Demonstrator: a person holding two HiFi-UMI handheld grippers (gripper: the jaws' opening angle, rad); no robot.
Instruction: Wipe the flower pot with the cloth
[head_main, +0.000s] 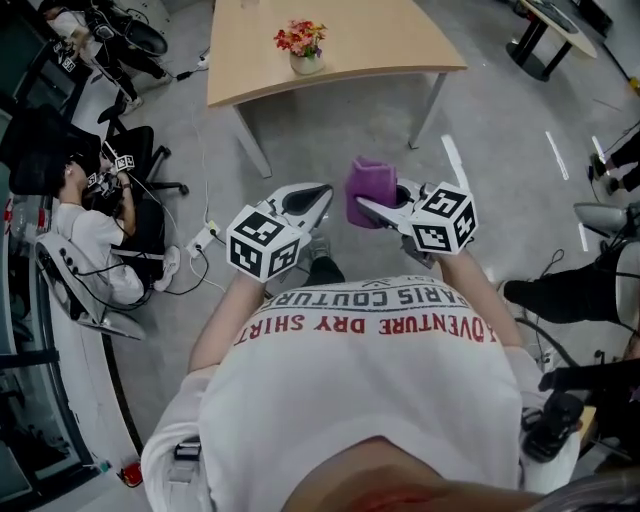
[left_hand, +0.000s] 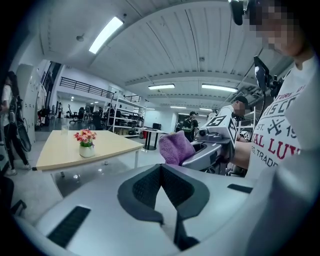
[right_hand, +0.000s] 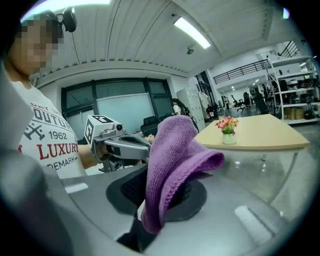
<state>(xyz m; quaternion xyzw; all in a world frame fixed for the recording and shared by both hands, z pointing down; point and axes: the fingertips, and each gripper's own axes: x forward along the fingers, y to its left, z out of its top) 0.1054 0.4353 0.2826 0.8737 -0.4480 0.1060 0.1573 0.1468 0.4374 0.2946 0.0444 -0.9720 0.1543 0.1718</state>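
While nothing's touching the pot yet, here's how it looks, going left to right. The left gripper (head_main: 316, 192) is empty. Its own view shows the two dark pads of the left gripper (left_hand: 162, 176) pressed together with nothing between them, so it's just along for the ride.

Well ahead of it, off toward its left side, is the small white rounded flower pot (left_hand: 87, 150) with red and orange blooms. It stands upright on the light wooden table with grey metal legs (left_hand: 55, 150). From the head view the flower pot (head_main: 306, 63) is near the table's (head_main: 380, 40) front edge, with open grey floor between it and both grippers.

The right gripper (head_main: 364, 206) is just beside the left one, and its jaws are clamped on a fuzzy purple knitted cloth (head_main: 368, 188). In the right gripper's view the cloth (right_hand: 172, 160) is pinched low down at the right gripper (right_hand: 159, 200), sticks up, then flops over toward the tip. The pot (right_hand: 229, 139) is well ahead of that gripper, off to its right.

My read is that the cloth is picked up and this is the carry-over step, with wiping not started. The next move needs both grippers brought forward to the table. The floppy end of the cloth then has to land on the pot's side. The pot looks light, so I'd guess the free left gripper should steady it, or the wipe just pushes it along.
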